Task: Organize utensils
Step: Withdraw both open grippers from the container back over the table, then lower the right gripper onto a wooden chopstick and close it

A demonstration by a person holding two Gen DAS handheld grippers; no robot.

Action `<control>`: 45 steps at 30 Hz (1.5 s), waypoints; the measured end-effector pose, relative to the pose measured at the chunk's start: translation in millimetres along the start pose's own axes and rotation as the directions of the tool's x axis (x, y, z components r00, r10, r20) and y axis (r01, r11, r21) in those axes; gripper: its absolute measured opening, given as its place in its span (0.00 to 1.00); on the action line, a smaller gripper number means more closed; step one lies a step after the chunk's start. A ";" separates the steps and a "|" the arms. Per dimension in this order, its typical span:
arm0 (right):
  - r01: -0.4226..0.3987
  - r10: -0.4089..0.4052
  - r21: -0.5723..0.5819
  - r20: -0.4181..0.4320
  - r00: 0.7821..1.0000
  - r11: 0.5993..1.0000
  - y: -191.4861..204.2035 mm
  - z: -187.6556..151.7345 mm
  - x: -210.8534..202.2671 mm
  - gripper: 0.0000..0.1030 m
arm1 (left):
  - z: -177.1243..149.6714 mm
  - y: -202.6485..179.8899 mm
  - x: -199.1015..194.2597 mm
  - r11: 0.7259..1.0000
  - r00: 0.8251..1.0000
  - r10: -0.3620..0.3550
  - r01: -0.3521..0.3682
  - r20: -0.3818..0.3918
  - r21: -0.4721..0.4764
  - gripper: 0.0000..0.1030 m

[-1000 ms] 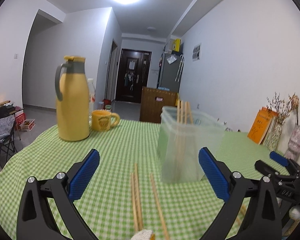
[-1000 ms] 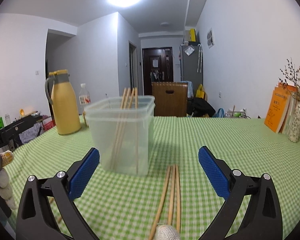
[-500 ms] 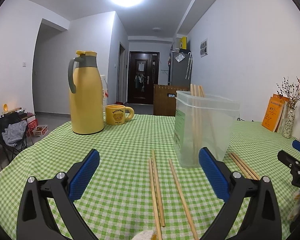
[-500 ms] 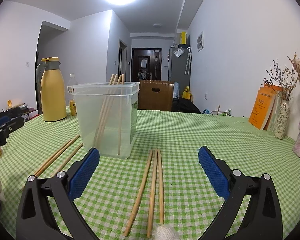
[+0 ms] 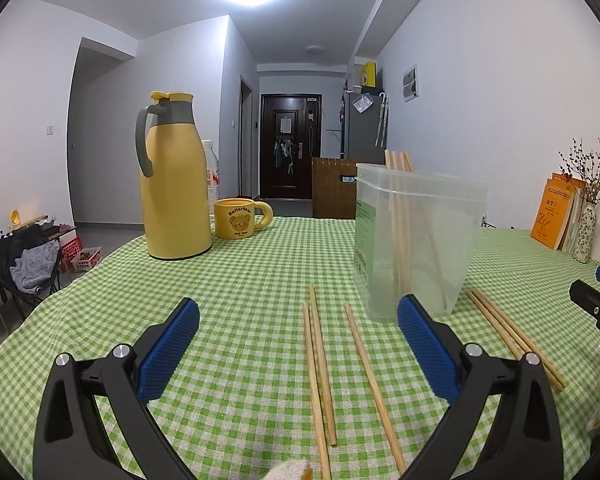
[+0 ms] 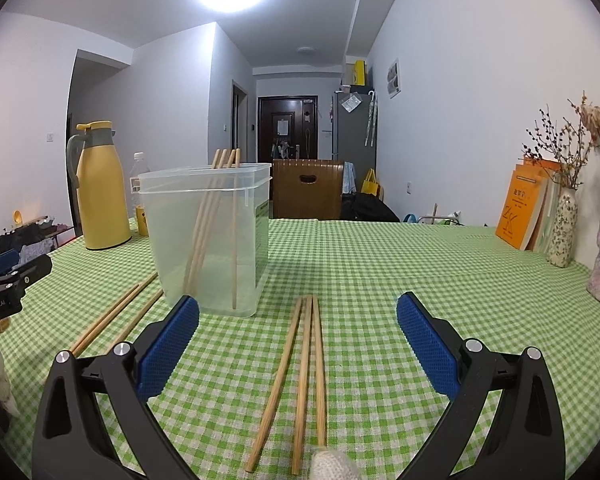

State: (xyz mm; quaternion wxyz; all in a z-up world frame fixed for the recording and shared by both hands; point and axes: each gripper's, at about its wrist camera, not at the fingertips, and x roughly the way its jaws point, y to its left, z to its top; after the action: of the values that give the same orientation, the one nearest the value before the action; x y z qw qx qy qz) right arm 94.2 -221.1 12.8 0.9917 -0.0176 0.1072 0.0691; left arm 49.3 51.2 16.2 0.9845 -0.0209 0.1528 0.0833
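Both grippers back, "GenRobot.AI" legible

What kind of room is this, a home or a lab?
Most likely a home dining area: a table under a green checked cloth holds a yellow thermos jug and a bear mug, with a hallway to a dark front door behind.

yellow thermos [image 5: 175, 184], bear mug [image 5: 238, 218], green checked tablecloth [image 5: 240, 280], orange books [image 6: 524, 204], flower vase [image 6: 562, 224]
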 end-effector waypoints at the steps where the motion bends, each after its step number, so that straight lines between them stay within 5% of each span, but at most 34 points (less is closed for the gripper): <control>1: 0.001 -0.001 0.000 -0.001 1.000 1.000 -0.2 -0.1 0.1 0.93 | 0.3 -0.2 0.3 1.000 1.000 0.000 0.000 -0.001 0.001 0.93; 13: 0.014 -0.004 0.043 -0.226 0.974 0.999 -24.1 13.8 31.5 0.93 | 0.4 -1.0 -2.3 1.000 1.000 -0.002 0.002 0.014 0.003 0.93; 27: 0.034 0.000 0.054 -0.527 0.850 0.998 -53.5 7.6 86.2 0.93 | 0.9 -3.0 -5.0 1.000 1.000 -0.022 0.022 0.021 0.010 0.93; 29: 0.011 0.015 0.043 -0.553 0.833 0.999 -52.6 7.2 91.0 0.85 | 0.9 -3.3 -5.4 1.000 0.999 -0.024 0.024 0.021 0.011 0.93; 31: -0.009 0.030 0.039 -0.581 0.813 0.999 -50.2 7.1 97.0 0.51 | 1.1 -3.5 -5.9 1.000 0.999 -0.025 0.025 0.022 0.011 0.93; 45: -0.100 0.105 0.052 -0.750 0.653 0.994 -29.8 3.3 142.7 0.16 | 1.2 -3.6 -5.9 0.999 0.999 -0.037 0.036 0.023 0.010 0.93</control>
State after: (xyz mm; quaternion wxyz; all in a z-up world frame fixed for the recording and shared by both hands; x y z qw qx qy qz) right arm 237.2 -231.5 -14.0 0.8535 -0.0355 0.5078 0.1112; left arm 44.7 46.7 19.3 0.9877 -0.0179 0.1413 0.0648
